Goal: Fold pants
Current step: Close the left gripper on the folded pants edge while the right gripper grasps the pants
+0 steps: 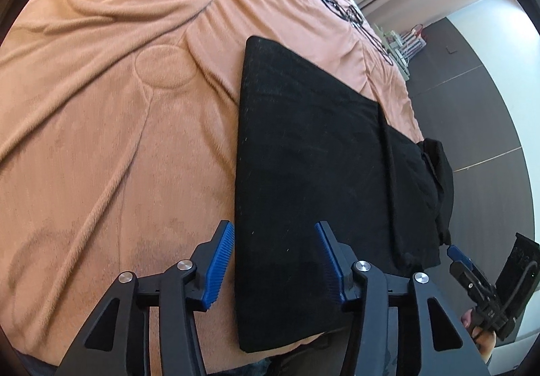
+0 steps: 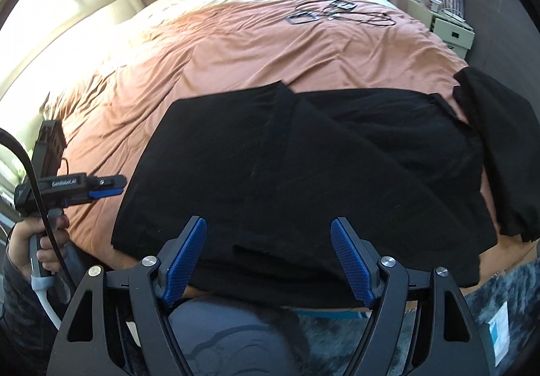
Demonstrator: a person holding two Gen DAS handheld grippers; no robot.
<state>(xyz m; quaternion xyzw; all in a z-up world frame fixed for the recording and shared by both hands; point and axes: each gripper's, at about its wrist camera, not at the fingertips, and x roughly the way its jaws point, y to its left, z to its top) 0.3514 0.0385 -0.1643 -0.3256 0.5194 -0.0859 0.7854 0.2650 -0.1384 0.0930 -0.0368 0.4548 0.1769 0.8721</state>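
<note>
Presently both sets of fingers are gaping wide and holding nothing: the left gripper (image 1: 275,261) is hovering over the near edge of the black pants (image 1: 303,173), and the right gripper (image 2: 268,258) is doing likewise from the other side. Beyond them the pants are lying flat on the orange bed cover (image 2: 219,48), seemingly doubled leg over leg, with further folds likely remaining.

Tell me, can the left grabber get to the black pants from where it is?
Probably yes. The left gripper is open right above the near edge of the black pants, and nothing lies between them on the orange blanket.
</note>
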